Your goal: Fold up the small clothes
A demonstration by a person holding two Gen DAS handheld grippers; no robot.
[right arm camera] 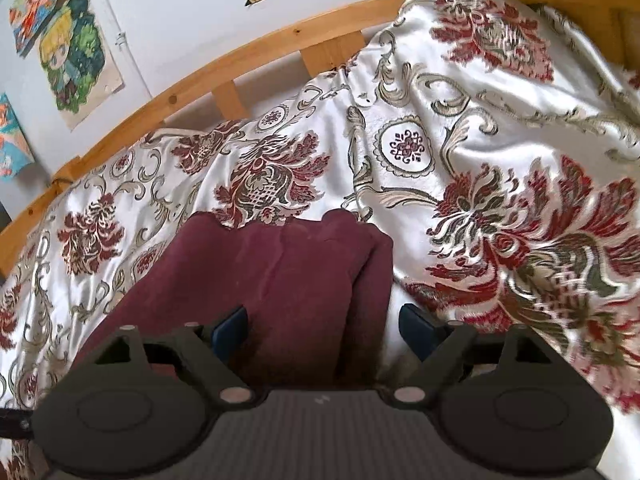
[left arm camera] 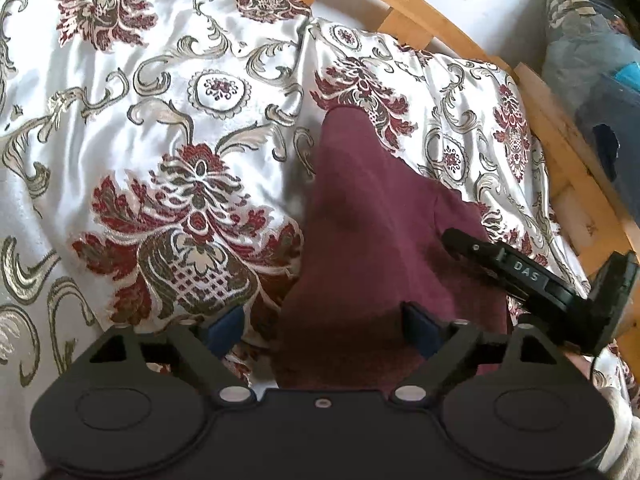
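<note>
A small maroon garment lies folded lengthwise on the patterned bedspread. My left gripper is open just above the garment's near end, its blue pads apart on either side of the cloth's left edge. My right gripper shows in the left wrist view at the garment's right edge. In the right wrist view the same garment runs away from the right gripper, which is open with the cloth's near end between its pads.
A wooden bed rail runs along the far side of the bed against a white wall. Cartoon posters hang on the wall. A pile of dark and grey things sits past the rail at the right.
</note>
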